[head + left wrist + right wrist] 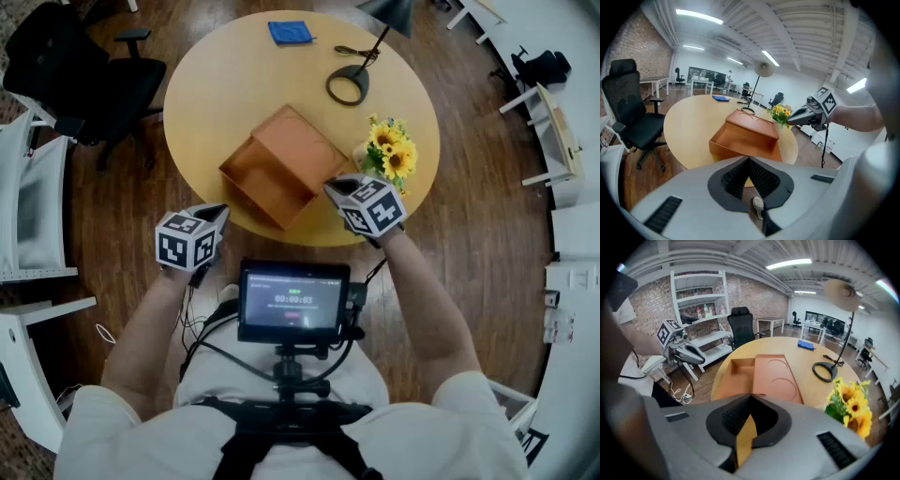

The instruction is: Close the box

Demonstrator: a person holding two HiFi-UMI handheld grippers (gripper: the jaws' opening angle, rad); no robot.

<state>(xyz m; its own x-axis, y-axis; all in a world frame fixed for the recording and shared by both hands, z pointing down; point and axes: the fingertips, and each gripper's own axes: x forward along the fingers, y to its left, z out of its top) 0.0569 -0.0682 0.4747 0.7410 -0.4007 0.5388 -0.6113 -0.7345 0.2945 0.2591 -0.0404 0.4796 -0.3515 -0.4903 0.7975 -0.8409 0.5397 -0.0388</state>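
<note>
An orange cardboard box (pixel 267 178) stands open on the round wooden table (pixel 206 75), its lid (pixel 305 141) folded back on the far right side. My left gripper (pixel 217 214) hovers off the table's near edge, left of the box, with its jaws closed and nothing between them. The right gripper (pixel 333 187) sits at the box's near right corner, jaws together and holding nothing. From the left gripper view, the box (pixel 745 136) lies ahead past the left gripper (pixel 749 159). In the right gripper view, the lid (pixel 776 376) shows two round embossings beyond the right gripper (pixel 751 395).
A bunch of sunflowers (pixel 389 155) stands right of the box, close to my right gripper. Farther back are a desk lamp's ring base (pixel 347 84) and a blue cloth (pixel 290 33). A black office chair (pixel 84 84) and white shelves (pixel 28 206) stand to the left.
</note>
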